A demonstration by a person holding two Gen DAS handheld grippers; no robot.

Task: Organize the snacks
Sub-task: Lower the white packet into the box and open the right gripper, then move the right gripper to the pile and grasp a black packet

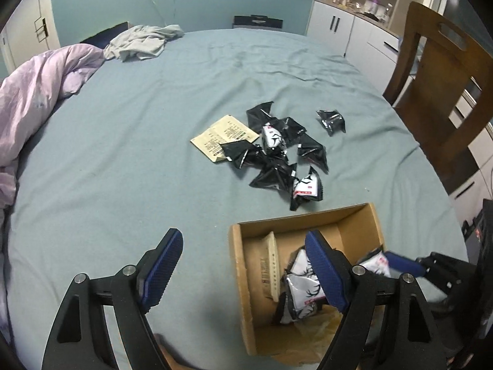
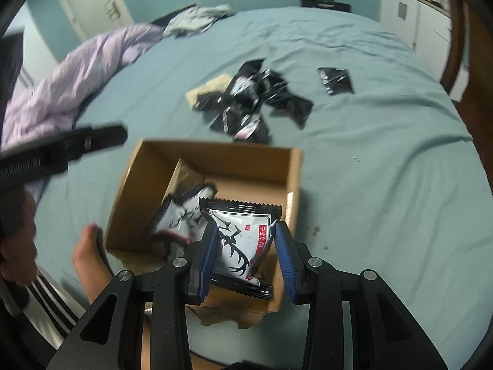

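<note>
A brown cardboard box (image 1: 308, 219) (image 2: 215, 157) lies open on the bed and holds black-and-white snack packets (image 1: 303, 296). A pile of black snack packets (image 1: 277, 151) (image 2: 252, 98) and a beige packet (image 1: 223, 137) lie beyond it; one packet (image 1: 331, 120) (image 2: 336, 80) lies apart to the right. My left gripper (image 1: 243, 268) is open and empty, straddling the box's left wall. My right gripper (image 2: 246, 256) hangs over the box's near end with a white antler-print packet (image 2: 240, 240) between its parted fingers, against the left pad; it shows in the left wrist view (image 1: 400, 262).
The bed has a blue-grey sheet (image 1: 154, 123). A lilac duvet (image 1: 40, 92) is bunched at the left, grey clothing (image 1: 141, 41) at the far end. A wooden chair (image 1: 440, 89) and white cabinets (image 1: 348, 27) stand to the right. A bare foot (image 2: 89, 256) rests by the box.
</note>
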